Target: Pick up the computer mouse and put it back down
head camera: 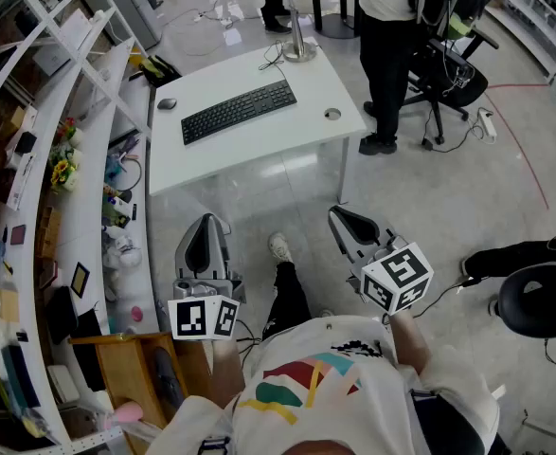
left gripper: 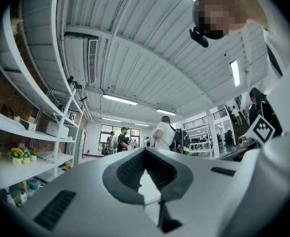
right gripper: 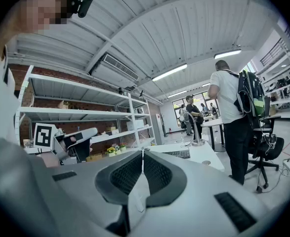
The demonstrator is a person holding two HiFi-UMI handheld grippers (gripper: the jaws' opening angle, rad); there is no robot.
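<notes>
Not started: small dark oval computer mouse (head camera: 167, 103) sits on white rectangular bench (head camera: 259, 150), well apart. Left tool (head camera: 205, 222) and right tool (head camera: 340, 215) both together, empty. Next: approach, open one.

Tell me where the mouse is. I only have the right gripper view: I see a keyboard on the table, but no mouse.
Observer: In the head view, the computer mouse lies on the white table, to the left of the keyboard and apart from it.
Operator: Is my other gripper open?
Observer: No. The left gripper view shows the left hand-held gripper with its jaws together and nothing between them.
Operator: Am I over the table?
Observer: No. In the head view, the right hand-held gripper and the left one are both short of the table, above the floor.
</notes>
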